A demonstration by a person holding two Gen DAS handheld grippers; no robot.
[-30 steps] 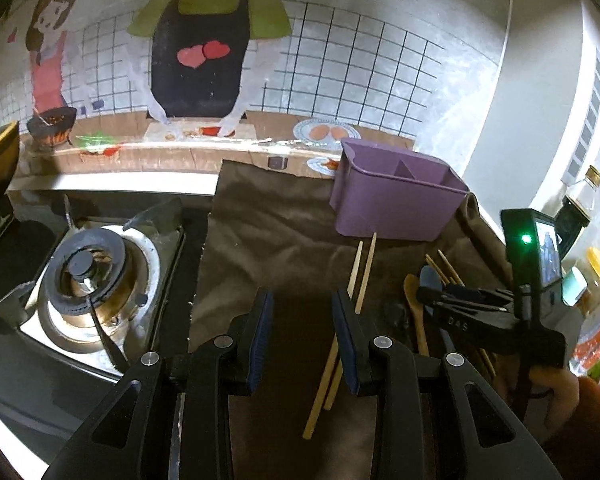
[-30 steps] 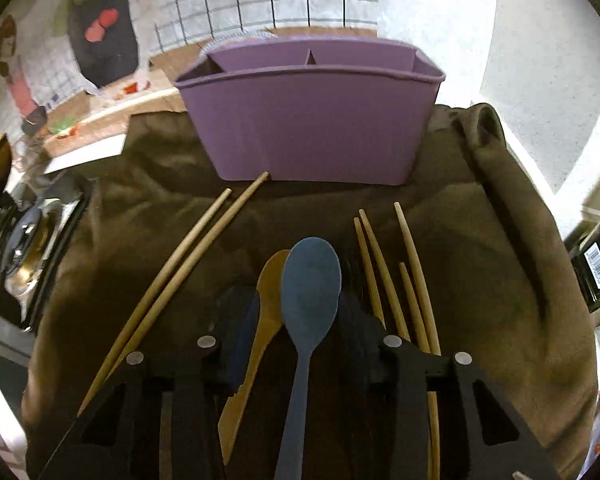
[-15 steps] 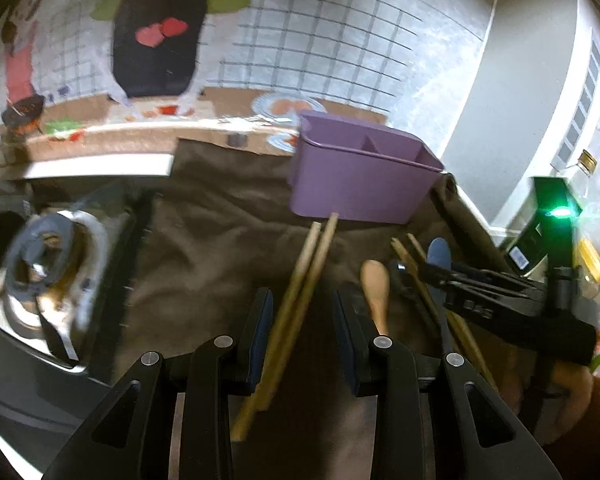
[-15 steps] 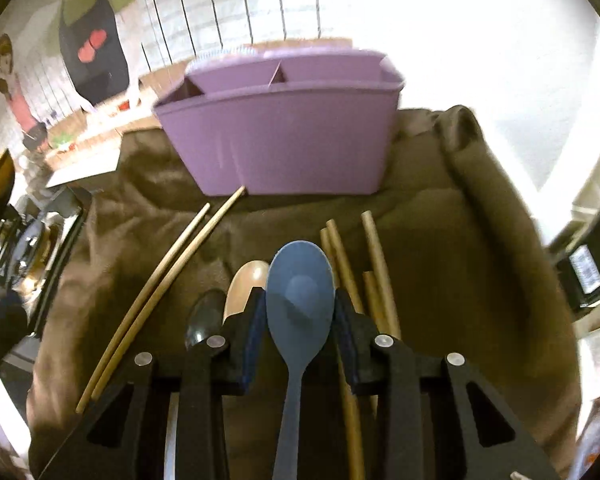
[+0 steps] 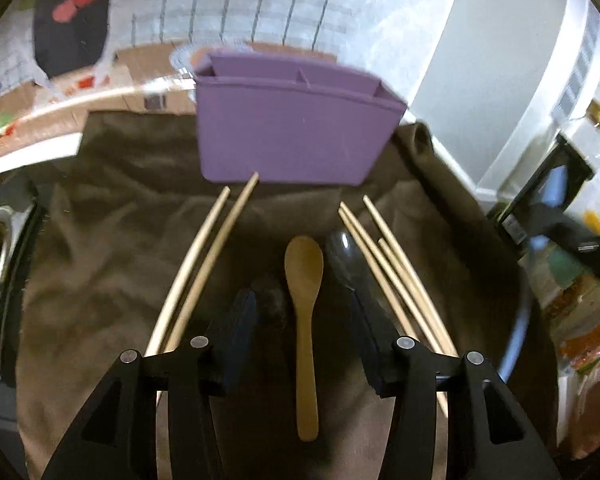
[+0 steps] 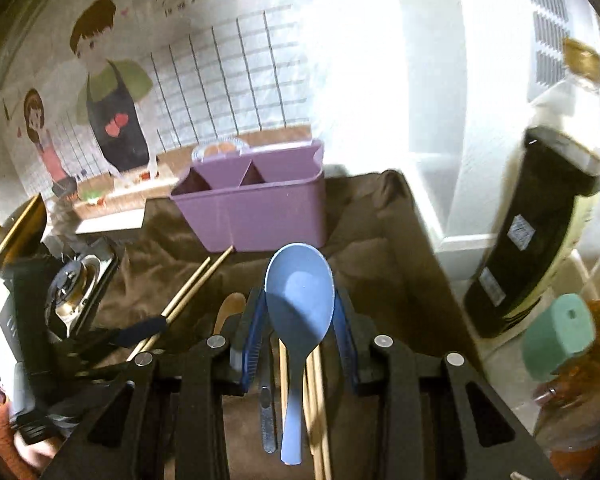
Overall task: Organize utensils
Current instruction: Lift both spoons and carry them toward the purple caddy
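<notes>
A purple divided utensil holder [image 5: 296,132] [image 6: 256,204] stands at the back of a brown cloth [image 5: 112,240]. My right gripper [image 6: 300,336] is shut on a blue spoon [image 6: 299,296] and holds it lifted above the cloth, bowl toward the holder. My left gripper [image 5: 300,312] is open, low over the cloth, with a tan wooden spoon [image 5: 305,280] lying between its fingers. A dark spoon [image 5: 342,252] lies just right of the tan one. Two long chopsticks [image 5: 204,256] lie to the left, several more chopsticks [image 5: 384,264] to the right.
A gas stove burner [image 6: 70,296] sits left of the cloth. A dark bottle [image 6: 536,236], a green-capped jar [image 6: 560,336] and other jars stand on the right. A tiled wall with cartoon stickers [image 6: 112,92] is behind the holder.
My right gripper has closed on the blue spoon and lifted it off the cloth. My left gripper has swung right and opened wider, from the long chopsticks to over the tan spoon.
</notes>
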